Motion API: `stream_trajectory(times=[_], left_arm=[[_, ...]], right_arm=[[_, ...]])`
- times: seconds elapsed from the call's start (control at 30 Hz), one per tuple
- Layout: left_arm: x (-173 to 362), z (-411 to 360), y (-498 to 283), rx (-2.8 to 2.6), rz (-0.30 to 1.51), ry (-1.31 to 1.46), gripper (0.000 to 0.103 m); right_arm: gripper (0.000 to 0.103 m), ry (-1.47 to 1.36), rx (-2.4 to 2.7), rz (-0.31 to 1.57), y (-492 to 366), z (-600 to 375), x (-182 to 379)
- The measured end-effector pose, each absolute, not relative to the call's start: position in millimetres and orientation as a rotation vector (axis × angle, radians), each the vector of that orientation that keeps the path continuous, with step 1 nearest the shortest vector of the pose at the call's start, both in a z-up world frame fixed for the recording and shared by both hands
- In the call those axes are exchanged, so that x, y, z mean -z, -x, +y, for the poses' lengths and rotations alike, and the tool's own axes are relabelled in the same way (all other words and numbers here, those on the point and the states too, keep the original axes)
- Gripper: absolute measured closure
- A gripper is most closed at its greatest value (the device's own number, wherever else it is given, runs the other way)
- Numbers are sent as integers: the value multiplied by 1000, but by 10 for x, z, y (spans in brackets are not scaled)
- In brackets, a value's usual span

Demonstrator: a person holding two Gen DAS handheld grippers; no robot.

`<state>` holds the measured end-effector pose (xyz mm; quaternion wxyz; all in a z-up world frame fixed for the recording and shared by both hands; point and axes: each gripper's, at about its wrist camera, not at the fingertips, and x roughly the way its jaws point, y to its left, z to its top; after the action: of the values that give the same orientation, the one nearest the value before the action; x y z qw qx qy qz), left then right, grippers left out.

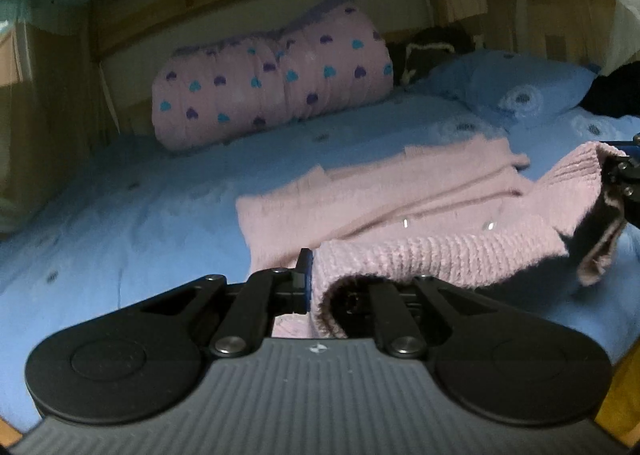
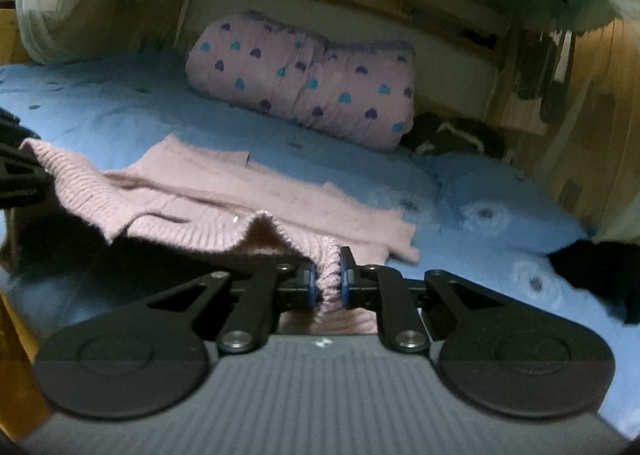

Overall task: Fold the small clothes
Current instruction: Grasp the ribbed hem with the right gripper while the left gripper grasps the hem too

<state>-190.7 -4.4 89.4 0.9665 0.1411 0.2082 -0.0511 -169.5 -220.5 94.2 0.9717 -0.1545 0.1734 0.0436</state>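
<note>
Left gripper (image 1: 310, 287) pinching ribbed hem of pink sweater (image 1: 400, 195), right gripper (image 2: 330, 279) clamping hem's other corner. Am holding hem above blue bed (image 1: 140, 215), rest lying flat. Knit soft, light, stretchy, likely sagging; corner holds best.

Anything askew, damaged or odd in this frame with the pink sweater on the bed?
Nothing stands out. Both grippers, left and right, are shut on the ribbed hem of the pink knitted sweater, lifting that edge off the blue bedsheet; no damage visible.
</note>
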Motion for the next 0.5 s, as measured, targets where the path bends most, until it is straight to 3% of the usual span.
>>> stream_trajectory(times=[0.5], left_arm=[[-1506, -171, 870, 82, 275, -307, 95]], right_arm=[[90, 415, -38, 141, 952, -2152, -1396]])
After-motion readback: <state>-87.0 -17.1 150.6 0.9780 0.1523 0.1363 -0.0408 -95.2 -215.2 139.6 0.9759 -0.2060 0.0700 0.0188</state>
